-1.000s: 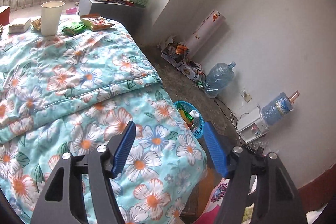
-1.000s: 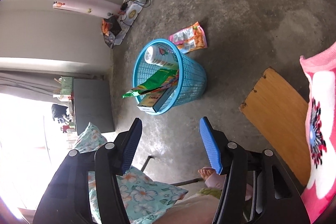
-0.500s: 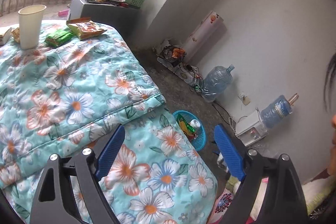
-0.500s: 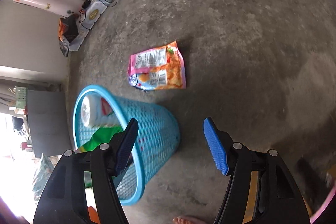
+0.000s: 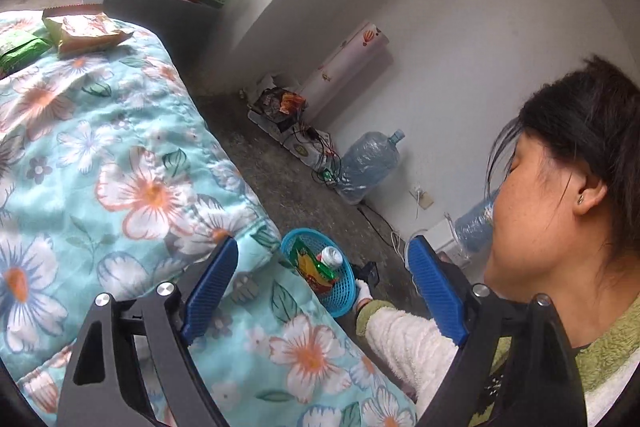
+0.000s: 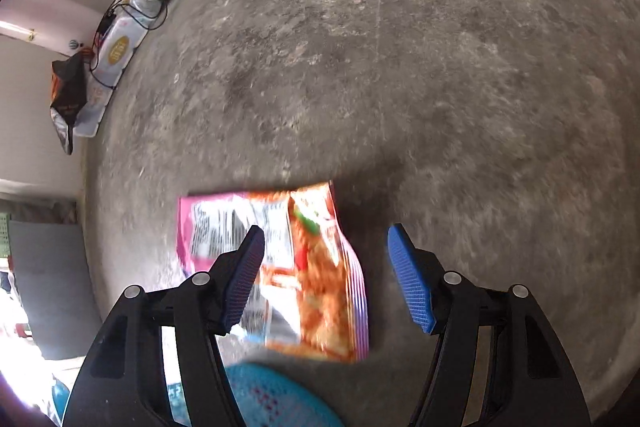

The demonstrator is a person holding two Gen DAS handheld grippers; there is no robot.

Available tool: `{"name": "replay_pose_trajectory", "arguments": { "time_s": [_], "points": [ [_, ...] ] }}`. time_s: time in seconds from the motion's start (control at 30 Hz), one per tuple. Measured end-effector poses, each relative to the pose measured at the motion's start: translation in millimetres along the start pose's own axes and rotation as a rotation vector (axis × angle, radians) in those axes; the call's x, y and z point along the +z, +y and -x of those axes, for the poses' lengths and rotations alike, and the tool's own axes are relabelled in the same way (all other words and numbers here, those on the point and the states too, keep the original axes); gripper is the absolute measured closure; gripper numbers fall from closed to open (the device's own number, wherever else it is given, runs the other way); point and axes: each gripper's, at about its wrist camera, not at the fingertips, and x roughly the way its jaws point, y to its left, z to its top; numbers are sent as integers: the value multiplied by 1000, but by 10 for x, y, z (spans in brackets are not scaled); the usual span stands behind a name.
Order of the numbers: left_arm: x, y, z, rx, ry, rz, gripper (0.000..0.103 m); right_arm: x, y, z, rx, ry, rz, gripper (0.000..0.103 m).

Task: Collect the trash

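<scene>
Landmark: the blue basket (image 5: 320, 277) stands on the concrete floor (image 6: 400, 67) just off the corner of the floral quilt (image 5: 120, 167).
Already in: inside the basket lie a green and yellow wrapper (image 5: 310, 267) and a white bottle (image 5: 331, 255), so part of the collecting looks done.
Now in hand: nothing is held by either tool.
Right gripper: the right gripper (image 6: 326, 277) points steeply down at the floor, jaws spread and empty, with a pink and orange snack bag (image 6: 304, 267) lying flat just beyond the basket's rim (image 6: 272, 395); the bag sits under the gap between the jaws, untouched as far as the blurred picture lets me judge.
Left gripper: the left gripper (image 5: 324, 291) hangs above the quilt edge on the bed side of the basket; its jaws have just been opening and stand wide, with nothing between them.
Still out: on the quilt, well away from the basket toward the window, lie an orange packet (image 5: 86, 33) and a green packet (image 5: 20, 49).
Progress: roughly midway by my reckoning, with the floor bag the likely next pick and the bed litter after that.
Person: a white sleeve (image 5: 404, 339) reaches down beside the basket.
</scene>
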Motion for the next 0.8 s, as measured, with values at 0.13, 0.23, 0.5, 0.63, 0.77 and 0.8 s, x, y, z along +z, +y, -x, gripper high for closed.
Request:
{"name": "replay_pose_trajectory", "arguments": {
  "time_s": [0.13,0.23,0.5,0.63,0.77,0.8],
  "points": [
    [50,163,-57,-11,-17,60,18,51,40,-221,-51,-5,45,44],
    [74,225,-79,-9,-17,71,18,48,100,-336,-92,-20,100,46],
    [85,263,-47,-23,-14,68,18,-260,241,-352,-168,-36,242,103],
    [66,277,-4,-44,-21,66,18,-351,331,266,-146,-209,304,103],
    [83,282,12,-54,-28,72,18,-544,728,1271,-161,-439,510,103],
    [93,265,37,-43,-37,62,18,-613,817,1559,-152,-497,546,103]
  ]
}}
